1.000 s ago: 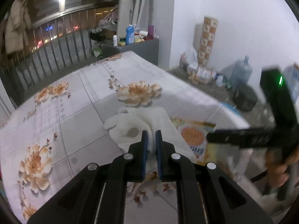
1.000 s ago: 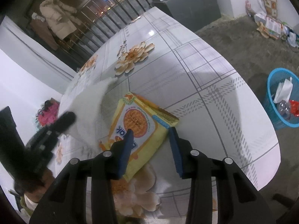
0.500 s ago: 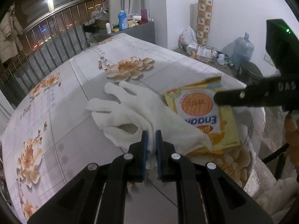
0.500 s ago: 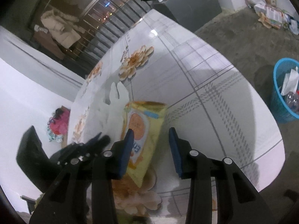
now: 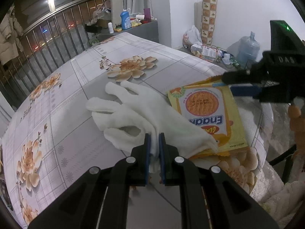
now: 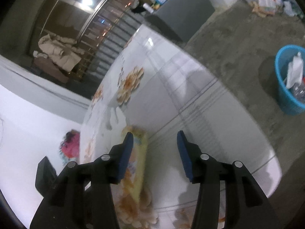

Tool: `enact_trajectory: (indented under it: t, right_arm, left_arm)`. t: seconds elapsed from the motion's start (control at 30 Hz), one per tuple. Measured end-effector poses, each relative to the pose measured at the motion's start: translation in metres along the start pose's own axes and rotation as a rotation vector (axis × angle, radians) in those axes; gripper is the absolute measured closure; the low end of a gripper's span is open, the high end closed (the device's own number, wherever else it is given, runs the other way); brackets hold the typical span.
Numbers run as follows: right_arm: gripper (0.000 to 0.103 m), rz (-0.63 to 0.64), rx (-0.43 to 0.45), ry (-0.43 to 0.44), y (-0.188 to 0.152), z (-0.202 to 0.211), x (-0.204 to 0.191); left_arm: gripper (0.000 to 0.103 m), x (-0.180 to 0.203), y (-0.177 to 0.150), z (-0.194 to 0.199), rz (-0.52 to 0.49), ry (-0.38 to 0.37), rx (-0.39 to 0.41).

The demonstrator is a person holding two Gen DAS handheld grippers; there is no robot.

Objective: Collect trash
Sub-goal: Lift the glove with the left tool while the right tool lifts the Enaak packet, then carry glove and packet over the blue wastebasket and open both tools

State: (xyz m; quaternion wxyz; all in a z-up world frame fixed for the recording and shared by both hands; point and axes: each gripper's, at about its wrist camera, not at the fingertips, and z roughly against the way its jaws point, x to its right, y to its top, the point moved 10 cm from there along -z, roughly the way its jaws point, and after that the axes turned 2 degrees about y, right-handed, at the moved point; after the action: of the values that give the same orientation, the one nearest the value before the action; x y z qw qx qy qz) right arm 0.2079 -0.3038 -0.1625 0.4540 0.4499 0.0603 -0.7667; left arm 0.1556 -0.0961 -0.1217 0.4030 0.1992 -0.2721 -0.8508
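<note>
A white glove (image 5: 144, 112) lies spread flat on the flowered table (image 5: 76, 95). My left gripper (image 5: 154, 139) is shut on its cuff. The cuff end overlaps a yellow snack packet (image 5: 207, 114) that lies flat to the right of the glove. My right gripper (image 5: 227, 85) reaches in from the right over the packet's far end. In the blurred right wrist view, the right gripper (image 6: 154, 137) has its jaws opening. The packet (image 6: 139, 152) lies just inside the left pad, and nothing presses on it.
A blue basket (image 6: 286, 95) with a bottle and paper in it stands on the floor beyond the table's rounded edge. A water jug (image 5: 247, 47), bags and boxes sit against the far wall. A grey cabinet (image 5: 144, 30) with bottles stands behind the table.
The left gripper sank and the glove now lies spread out on the table instead of bunched. The right gripper rolled and its jaws widened; the packet shifted from between them toward the left pad.
</note>
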Motion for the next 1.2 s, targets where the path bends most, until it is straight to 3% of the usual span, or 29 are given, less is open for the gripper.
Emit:
enact_trajectory:
  t: [0.13,0.3,0.4,0.43,0.57,0.87,1.0,1.2]
  right_arm:
    - [0.058,0.031,-0.04,0.036,-0.013,-0.007,-0.011]
    - [0.067,0.049,-0.072,0.05,-0.022,-0.017,-0.02]
    - [0.081,0.056,-0.086,0.039,-0.027,-0.024,-0.023]
    - [0.092,0.052,-0.09,0.029,-0.029,-0.026,-0.022]
    - [0.102,0.048,-0.084,0.033,-0.03,-0.022,-0.02]
    - [0.103,0.06,0.078,0.021,0.006,0.023,-0.015]
    - [0.103,0.005,0.196,0.016,0.03,0.067,0.011]
    - [0.103,-0.09,0.42,-0.111,0.066,0.155,0.078]
  left_arm:
    - [0.094,0.0,0.0,0.0,0.01,0.002,0.0]
    - [0.094,-0.001,0.0,-0.001,0.027,-0.007,0.005]
    - [0.094,-0.001,0.0,0.0,0.032,-0.013,0.007]
    - [0.094,0.0,0.0,0.0,0.034,-0.015,0.007]
    - [0.094,-0.002,0.004,0.005,0.063,-0.032,0.013]
    - [0.094,0.008,0.068,0.051,0.055,-0.085,0.147]
    - [0.094,0.038,0.116,0.063,0.021,-0.168,0.2]
    - [0.094,0.122,0.184,0.064,-0.05,-0.356,0.227]
